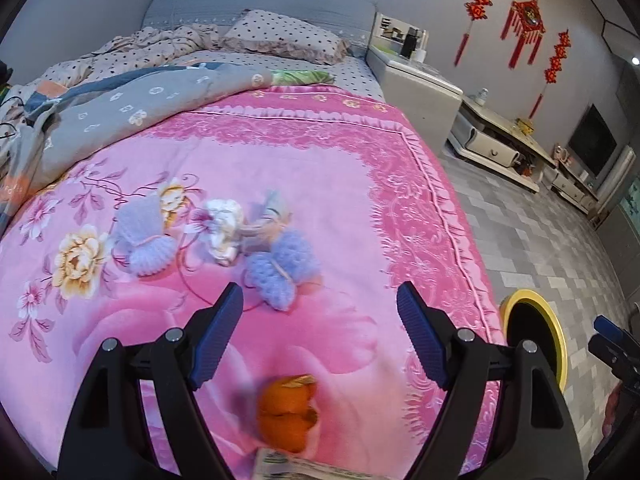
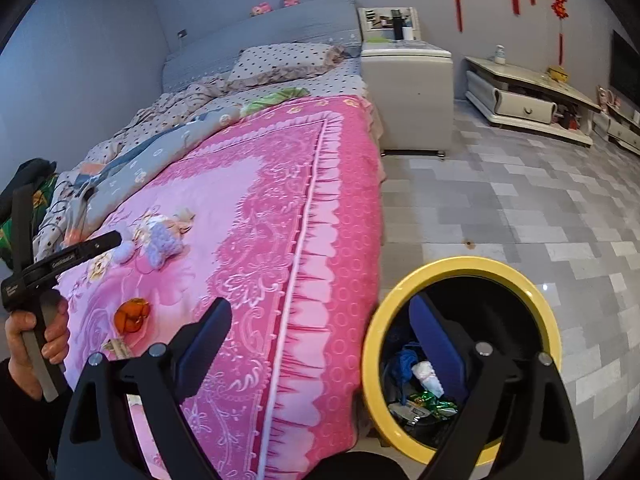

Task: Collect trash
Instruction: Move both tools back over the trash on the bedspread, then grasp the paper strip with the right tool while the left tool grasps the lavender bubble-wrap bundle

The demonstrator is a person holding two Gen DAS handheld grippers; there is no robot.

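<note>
Both grippers gape empty, angled downward: left gripper (image 1: 320, 344) above orange peel (image 1: 288, 404) near the bed's (image 1: 400, 200) foot edge, right gripper (image 2: 320, 360) straddling the yellow bin's rim (image 2: 374, 344).

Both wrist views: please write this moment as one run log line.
left claw: open, empty, above orange peel | right claw: open, empty, at bin | bed: purple foam nets remain

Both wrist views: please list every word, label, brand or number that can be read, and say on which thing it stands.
No text can be read with certainty.
Left gripper: small white print on its black bar, too blurred to read.
Printed paper below the orange peel: print too blurred.
Red wall hangings: ornaments, characters not legible.
</note>
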